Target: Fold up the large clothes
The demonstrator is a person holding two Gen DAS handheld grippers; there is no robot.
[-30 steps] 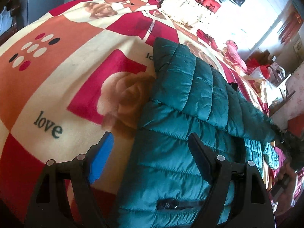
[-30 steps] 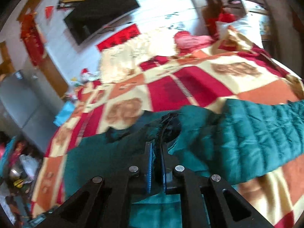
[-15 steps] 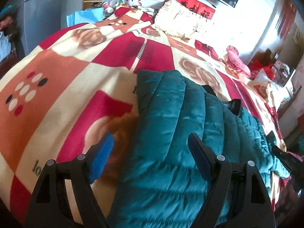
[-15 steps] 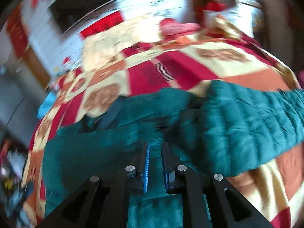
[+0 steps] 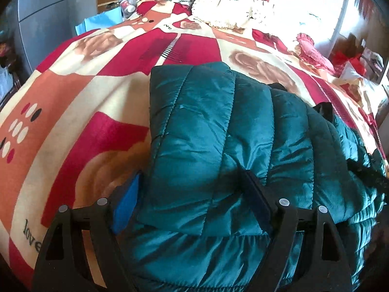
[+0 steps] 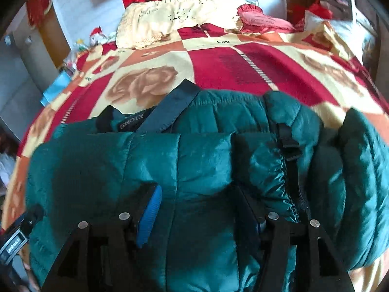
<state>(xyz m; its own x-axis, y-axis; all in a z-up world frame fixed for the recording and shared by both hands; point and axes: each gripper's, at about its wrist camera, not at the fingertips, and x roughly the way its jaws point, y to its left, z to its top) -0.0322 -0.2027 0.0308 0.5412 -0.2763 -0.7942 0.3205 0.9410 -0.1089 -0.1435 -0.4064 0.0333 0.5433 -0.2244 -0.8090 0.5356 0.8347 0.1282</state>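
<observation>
A teal quilted puffer jacket (image 5: pixel 218 133) lies on a red, orange and cream blanket (image 5: pixel 73 102) on a bed. A sleeve is folded over its body. My left gripper (image 5: pixel 192 194) is open, its fingers straddling the near end of the folded sleeve. In the right wrist view the jacket (image 6: pixel 194 165) fills the foreground, with its collar label and a dark strap at the far edge. My right gripper (image 6: pixel 199 209) is open and low over the jacket, holding nothing.
A cream frilled pillow (image 6: pixel 175 19) and a pink cushion (image 6: pixel 257 17) lie at the head of the bed. A grey cabinet (image 5: pixel 43 17) and clutter stand to the left. The other gripper's body (image 6: pixel 17 238) shows at the lower left.
My right gripper was shut on the dark jacket edge; it has opened and let go. My left gripper moved forward over the folded sleeve and stayed open.
</observation>
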